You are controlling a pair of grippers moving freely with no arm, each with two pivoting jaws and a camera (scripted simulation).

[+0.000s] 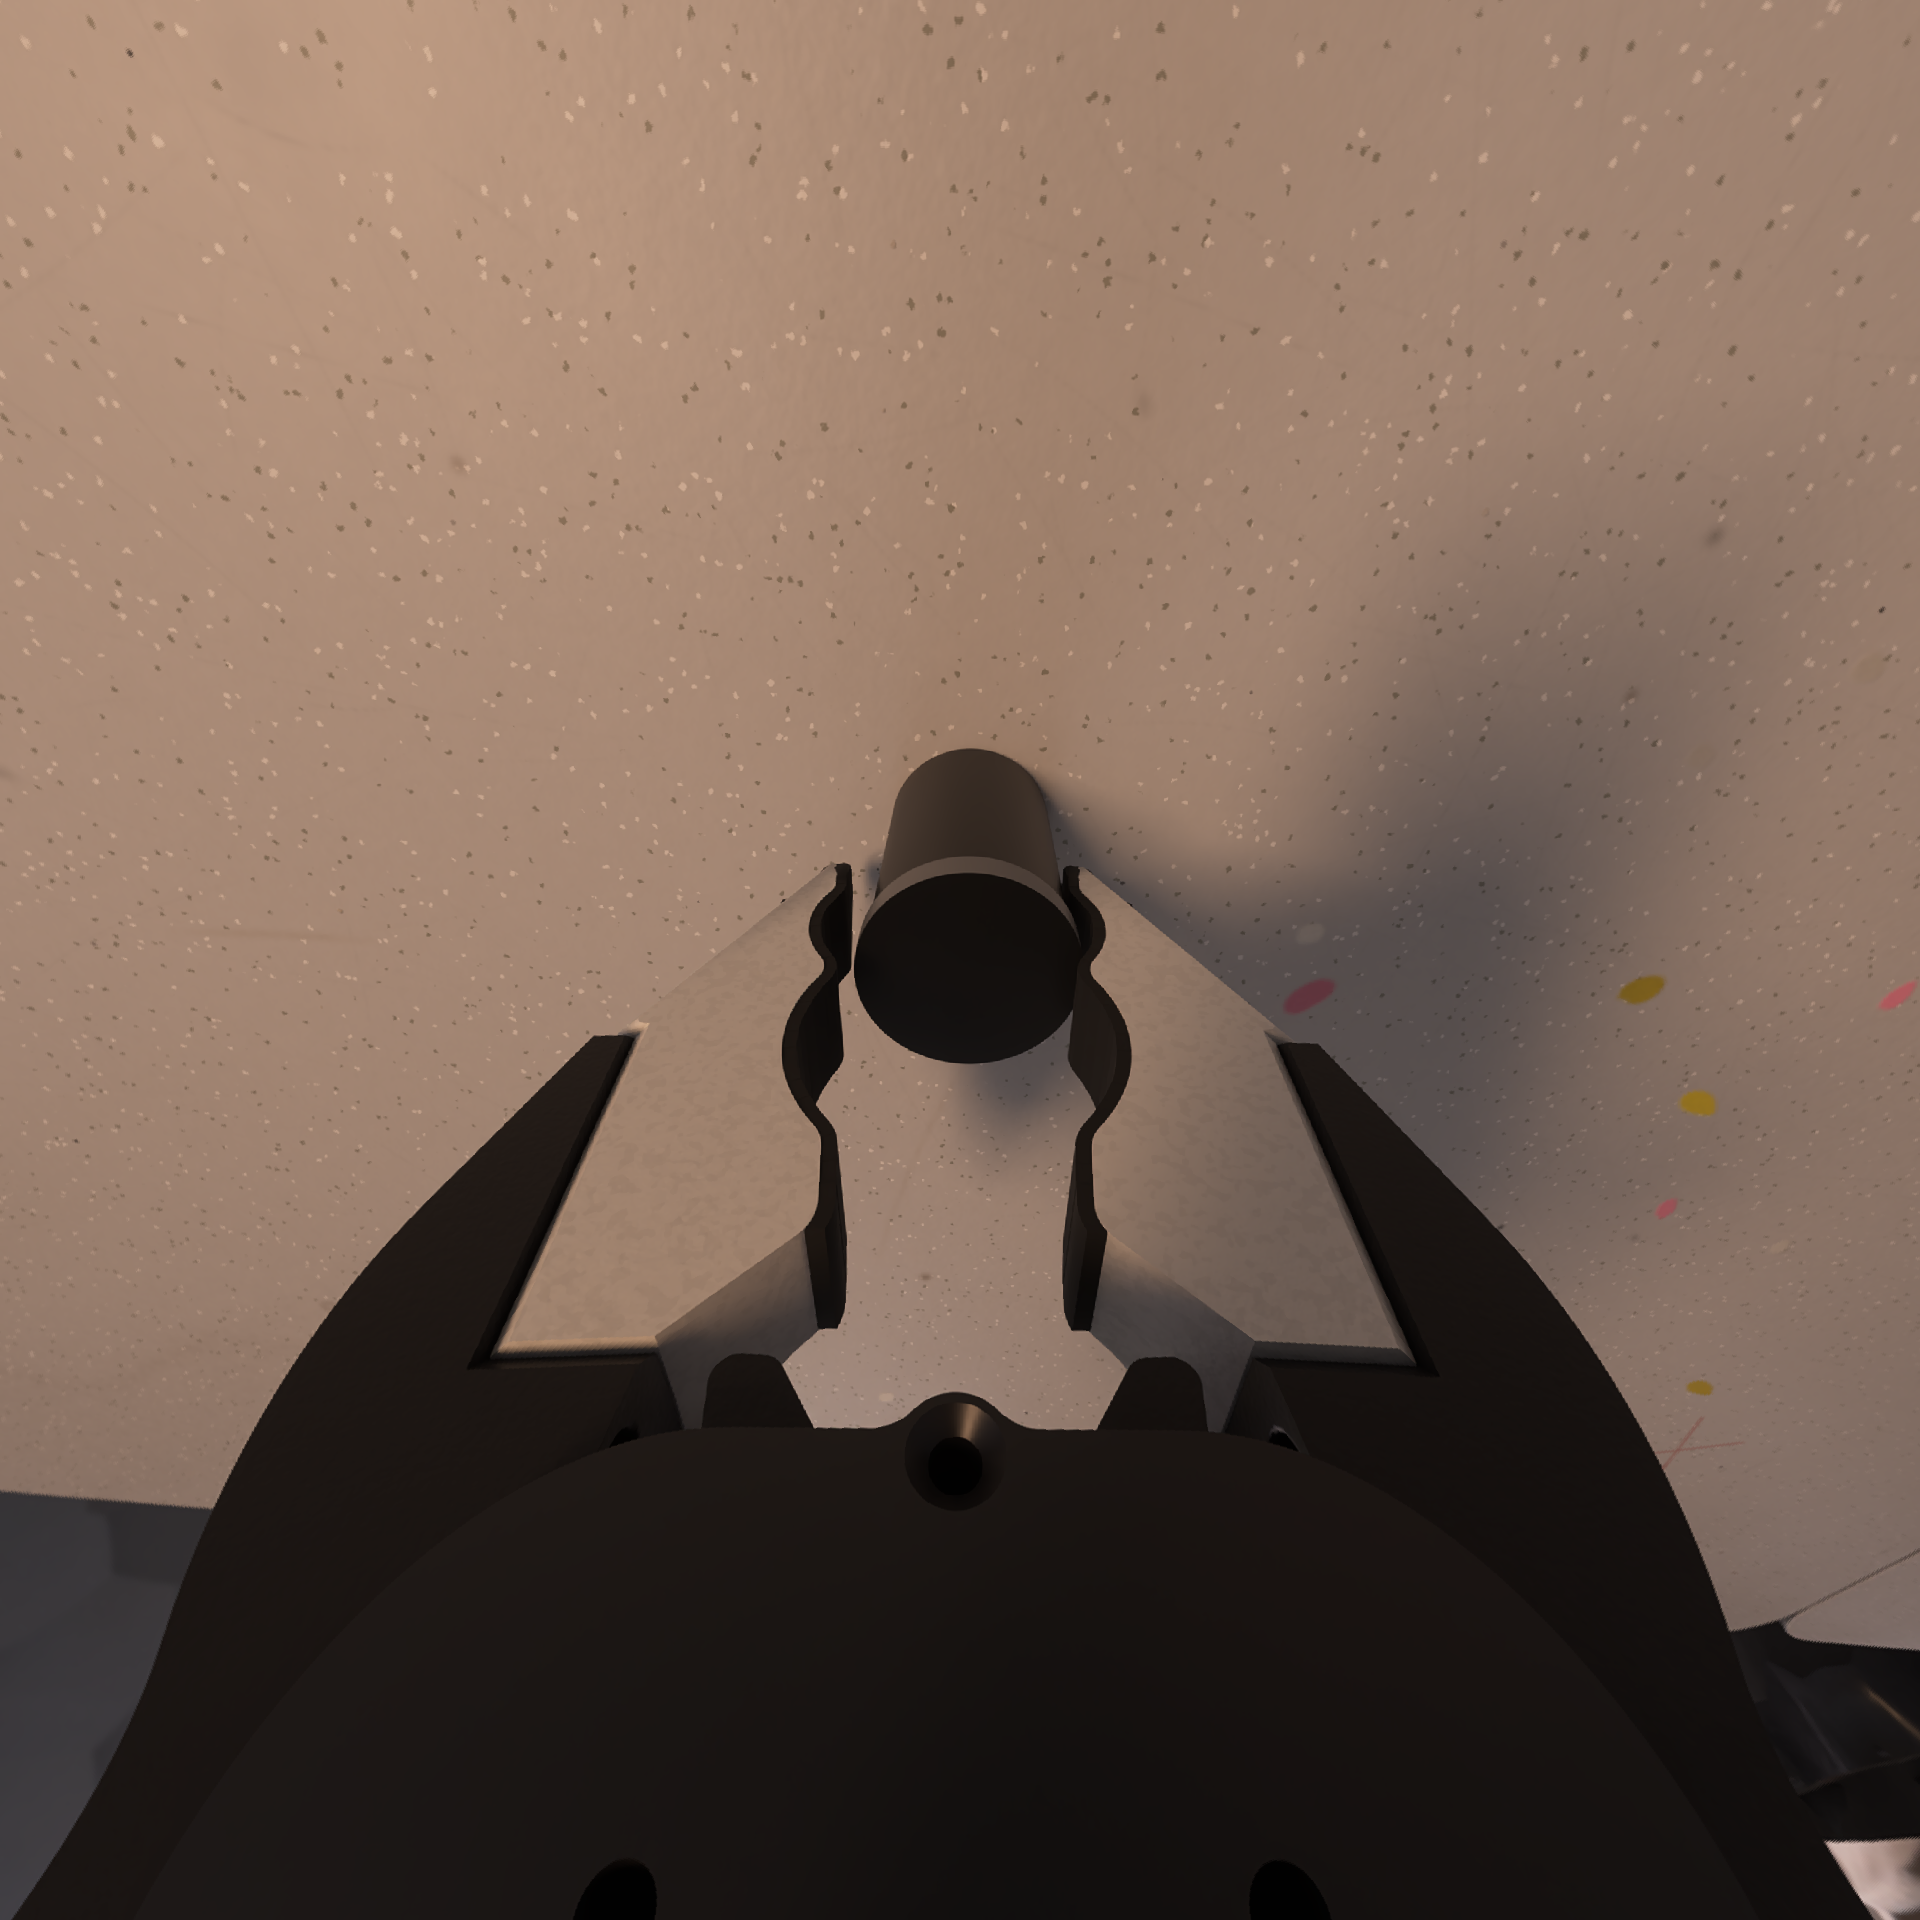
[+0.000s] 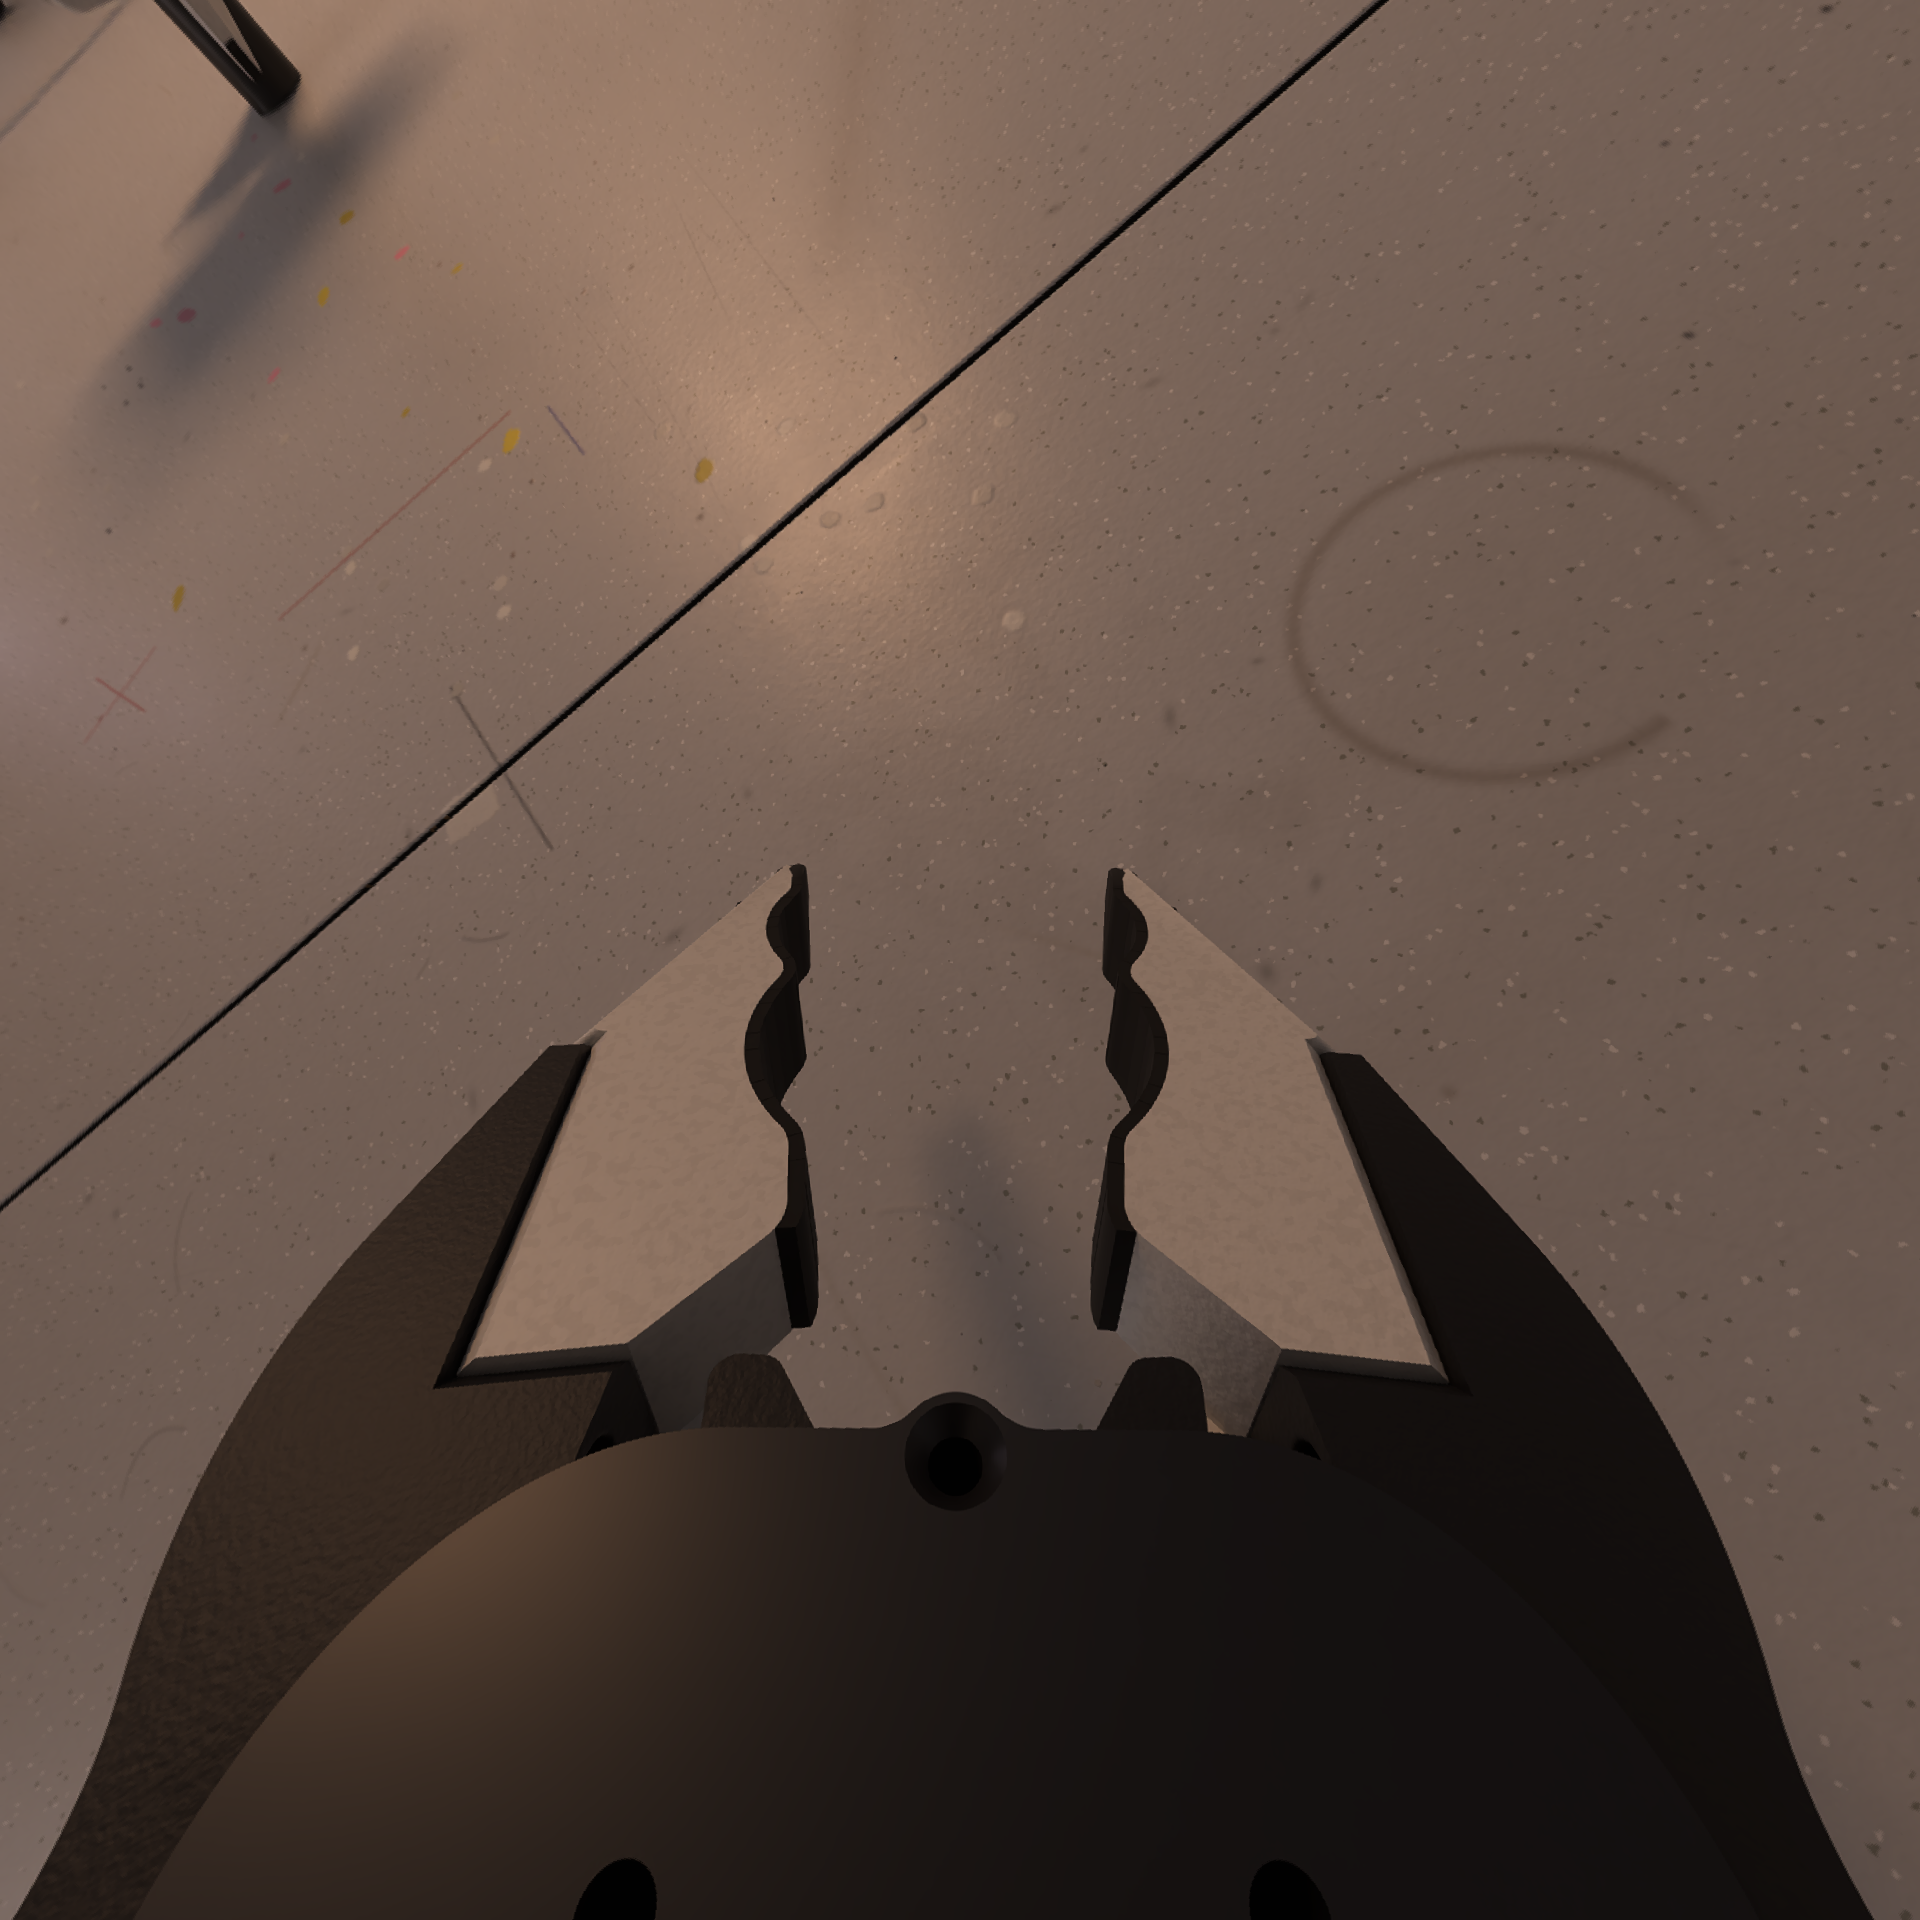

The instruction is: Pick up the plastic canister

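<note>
Between the tips of the left gripper [image 1: 961, 883], at the centre of the left wrist view, the canister [image 1: 964, 914] is standing upright on the table [image 1: 520, 468]. It is a small dark cylinder with a flat lid facing the camera. The two wavy black pads [image 1: 821, 997] are flanking its lid, narrowly parted, with the right one seeming to touch it and the left one lying just beside it; whether they are actually pressing on it I cannot tell. A soft shadow is spreading from the canister toward the right of the frame, and a few pink and yellow paint specks [image 1: 1642, 989] are dotting the speckled beige surface at the right edge.

Over in the right wrist view, the right gripper [image 2: 956, 883] is hanging wide and holding nothing, its fingers pointing at bare table. A thin dark seam [image 2: 935, 405] is running diagonally from lower left to upper right, and a faint ring mark [image 2: 1340, 540] is sitting at the right of the frame. At the upper left corner, the left gripper [image 2: 244, 57] is showing as a dark tip, well apart from the right one, casting a shadow below it.
</note>
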